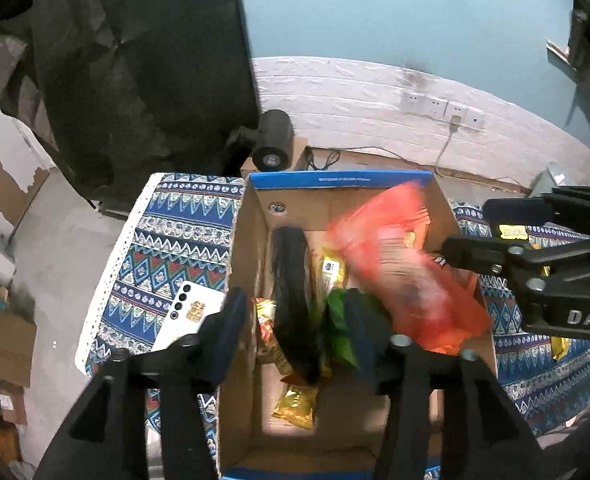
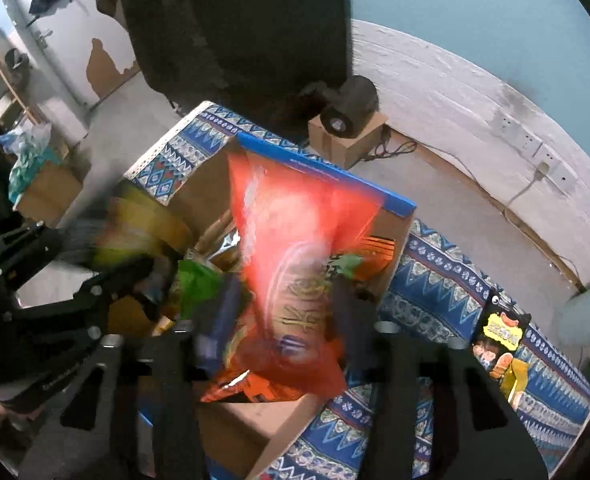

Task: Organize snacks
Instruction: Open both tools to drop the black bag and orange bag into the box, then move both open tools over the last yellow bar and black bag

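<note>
An open cardboard box (image 1: 251, 240) with a blue rim stands on a patterned blue cloth (image 1: 175, 240). It holds several snack packets: a dark one (image 1: 291, 304), a green one (image 1: 339, 320) and gold ones (image 1: 295, 404). A large red snack bag (image 1: 399, 268) is motion-blurred over the box. In the right wrist view the red bag (image 2: 295, 280) lies between my right gripper's (image 2: 287, 320) spread fingers; whether they touch it I cannot tell. My left gripper (image 1: 299, 336) is open above the box and empty. The box also shows in the right wrist view (image 2: 199, 188).
A white phone (image 1: 187, 316) lies on the cloth left of the box. A black-and-yellow snack pack (image 2: 499, 340) lies on the cloth to the right. A black speaker (image 1: 273, 140) on a small box stands behind. A grey bin (image 2: 587, 312) stands at far right.
</note>
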Motion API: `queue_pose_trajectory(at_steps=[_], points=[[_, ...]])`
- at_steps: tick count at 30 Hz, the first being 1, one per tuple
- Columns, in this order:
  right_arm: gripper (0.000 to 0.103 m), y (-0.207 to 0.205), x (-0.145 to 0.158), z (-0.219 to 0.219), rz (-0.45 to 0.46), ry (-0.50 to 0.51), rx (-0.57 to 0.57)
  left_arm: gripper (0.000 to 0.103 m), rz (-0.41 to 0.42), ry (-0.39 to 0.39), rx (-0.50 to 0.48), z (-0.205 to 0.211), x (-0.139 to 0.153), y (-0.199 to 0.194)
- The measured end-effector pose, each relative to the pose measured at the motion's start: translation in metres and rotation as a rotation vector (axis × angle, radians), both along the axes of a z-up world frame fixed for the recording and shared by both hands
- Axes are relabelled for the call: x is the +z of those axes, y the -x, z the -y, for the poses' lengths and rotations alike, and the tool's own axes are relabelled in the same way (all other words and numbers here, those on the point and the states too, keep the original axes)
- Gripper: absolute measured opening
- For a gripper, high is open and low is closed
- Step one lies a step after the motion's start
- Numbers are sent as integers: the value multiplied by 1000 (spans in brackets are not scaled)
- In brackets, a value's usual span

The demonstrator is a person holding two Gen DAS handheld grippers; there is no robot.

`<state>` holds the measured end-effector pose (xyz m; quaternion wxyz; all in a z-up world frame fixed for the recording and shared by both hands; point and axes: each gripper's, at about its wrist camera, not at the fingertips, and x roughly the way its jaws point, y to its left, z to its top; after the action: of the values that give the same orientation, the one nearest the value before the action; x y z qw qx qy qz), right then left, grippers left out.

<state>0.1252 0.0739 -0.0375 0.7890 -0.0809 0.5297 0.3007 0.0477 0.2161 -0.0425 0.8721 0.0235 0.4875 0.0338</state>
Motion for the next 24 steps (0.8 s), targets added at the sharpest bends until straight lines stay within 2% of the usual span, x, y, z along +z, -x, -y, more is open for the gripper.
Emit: queue_pose_trajectory(at_steps=[1,4,8,12,24], points=[[63,1,2,2,5,-7,-5,64,6,-6,6,0,2,1],[64,1,9,9,14,-11,-17,69,17,2,9,0,7,2],[71,2,17,26,26,-16,-43,69,29,27,-11,8,15,7],[72,5,18,44,31,0,-65,74,45,15,-46,23,22,10],[72,20,21,110,40,40,-134,78,46,-18,-164,81,28,13]])
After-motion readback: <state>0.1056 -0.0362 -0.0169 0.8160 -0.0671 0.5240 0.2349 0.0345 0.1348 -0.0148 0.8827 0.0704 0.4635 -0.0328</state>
